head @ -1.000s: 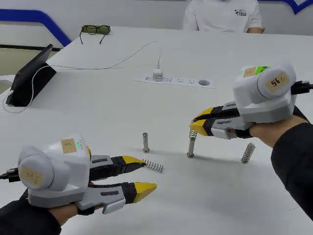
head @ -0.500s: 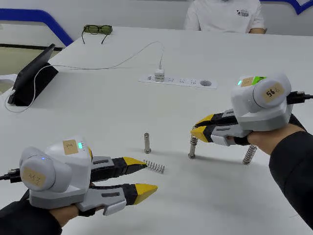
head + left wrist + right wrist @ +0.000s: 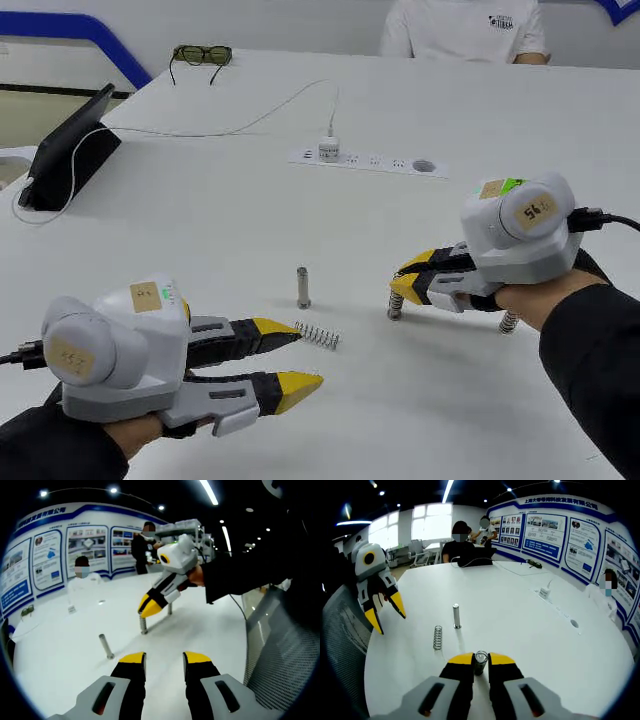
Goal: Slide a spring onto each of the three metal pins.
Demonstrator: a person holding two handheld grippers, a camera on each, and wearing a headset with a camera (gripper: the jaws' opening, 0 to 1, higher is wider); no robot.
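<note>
Three metal pins stand on the white table (image 3: 200, 230). The left pin (image 3: 303, 288) (image 3: 456, 616) (image 3: 106, 646) is bare. A loose spring (image 3: 318, 335) (image 3: 438, 637) lies flat beside it. My right gripper (image 3: 408, 282) (image 3: 481, 659) is low over the middle pin, shut on the spring (image 3: 395, 305) (image 3: 481, 662) that sits on it. The right pin carries a spring (image 3: 509, 321) and is partly hidden behind my right hand. My left gripper (image 3: 298, 353) (image 3: 164, 656) hovers open just left of the loose spring, holding nothing.
A white power strip (image 3: 363, 160) with a plugged charger and cable lies mid-table. A dark tablet (image 3: 65, 150) stands at the left edge, and glasses (image 3: 202, 54) lie far back. A person (image 3: 462, 28) sits at the far side.
My right gripper has come down along the middle pin, taking the spring lower on it. The left gripper and the loose spring have stayed put.
</note>
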